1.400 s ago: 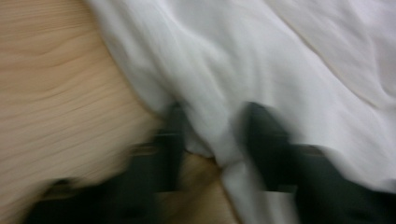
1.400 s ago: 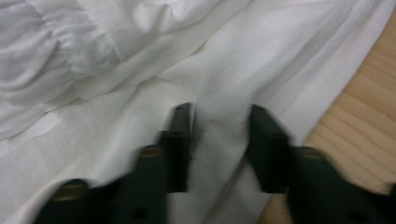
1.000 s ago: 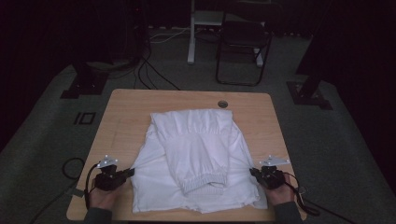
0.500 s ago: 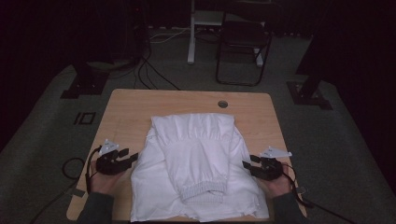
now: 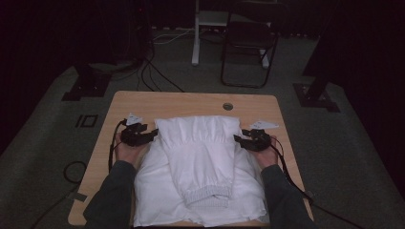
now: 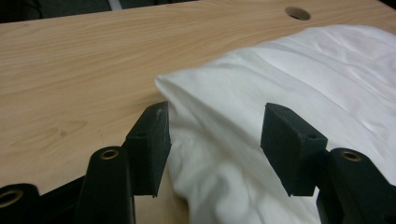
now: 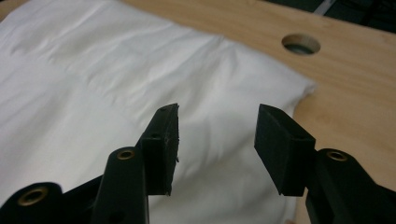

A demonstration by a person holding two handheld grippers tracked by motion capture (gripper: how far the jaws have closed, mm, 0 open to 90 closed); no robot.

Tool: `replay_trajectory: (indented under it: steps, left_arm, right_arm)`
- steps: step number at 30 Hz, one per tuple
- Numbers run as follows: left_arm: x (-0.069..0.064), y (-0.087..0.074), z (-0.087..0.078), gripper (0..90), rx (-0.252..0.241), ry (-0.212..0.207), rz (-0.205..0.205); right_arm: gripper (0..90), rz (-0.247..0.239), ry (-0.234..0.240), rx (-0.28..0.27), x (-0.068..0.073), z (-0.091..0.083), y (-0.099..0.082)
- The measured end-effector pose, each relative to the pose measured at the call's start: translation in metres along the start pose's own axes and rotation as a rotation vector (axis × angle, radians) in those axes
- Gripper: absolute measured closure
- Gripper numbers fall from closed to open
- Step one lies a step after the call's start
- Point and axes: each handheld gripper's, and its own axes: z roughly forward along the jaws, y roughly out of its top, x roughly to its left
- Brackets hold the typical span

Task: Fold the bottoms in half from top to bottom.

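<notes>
On wooden table (image 5: 143, 100), white garment (image 5: 200, 157) between both open tongs

A wooden table (image 5: 191, 101) with a cable hole (image 5: 228, 106); behind it, a folding chair (image 5: 250, 45) and floor cables (image 5: 153, 76).

A pale wooden worktop (image 5: 143, 102) with a round cable hole (image 5: 228, 106) carries a folded white garment (image 5: 200, 167), lying between both tools.
</notes>
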Motion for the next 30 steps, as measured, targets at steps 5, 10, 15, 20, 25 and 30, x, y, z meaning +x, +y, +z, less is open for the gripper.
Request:
replay_trajectory:
  steps: [5, 10, 15, 20, 25, 30]
  left_arm:
    - [0.002, 0.012, 0.027, 36.4, 0.014, -0.018, -0.035]
    - [0.002, 0.016, 0.051, 29.8, 0.052, -0.003, -0.070]
    - [0.001, 0.012, 0.073, 27.8, 0.116, 0.044, -0.082]
    - [0.005, 0.003, 0.086, 26.4, 0.174, 0.084, -0.071]
    - [0.007, 0.002, 0.090, 25.5, 0.179, 0.084, -0.079]
    - [0.011, 0.002, 0.089, 25.2, 0.174, 0.071, -0.099]
  right_arm:
    - [42.2, 0.020, -0.017, 0.005, -0.007, 0.023, 0.015]
    - [38.0, 0.004, -0.039, 0.037, -0.011, 0.045, 0.023]
    - [37.3, 0.033, -0.062, 0.055, -0.019, 0.061, 0.028]
    - [34.3, 0.080, -0.054, 0.055, -0.029, 0.070, 0.032]
    - [30.9, 0.120, -0.096, 0.103, -0.039, 0.084, 0.034]
    - [28.6, 0.171, -0.118, 0.132, -0.047, 0.096, 0.035]
